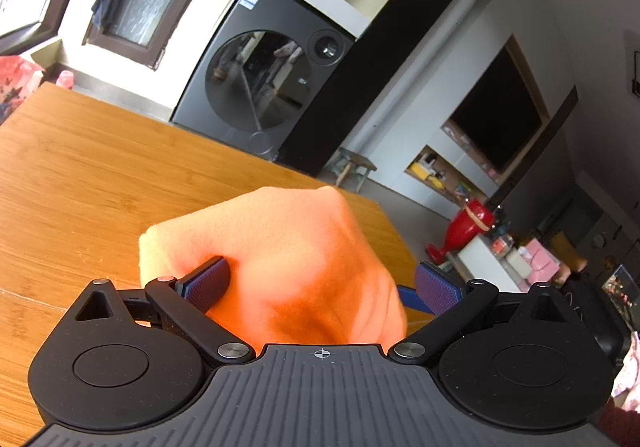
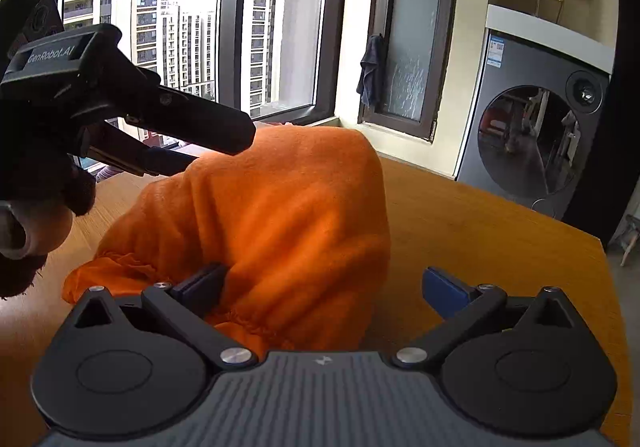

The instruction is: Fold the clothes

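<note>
Both grippers gape around orange garment on table.

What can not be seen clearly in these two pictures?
- Garment type: bunched in both views, its shape is hidden.
- Left gripper: the cloth covers the gap between its jaws; any grip is unclear.
- Right gripper: its left pad is partly behind cloth.
- Table front: the gripper bodies hide it.

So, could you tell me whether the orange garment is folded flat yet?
Not yet. The orange fleece garment is bunched into a raised hump on the wooden table, with its gathered hem crumpled at the near edge.
</note>
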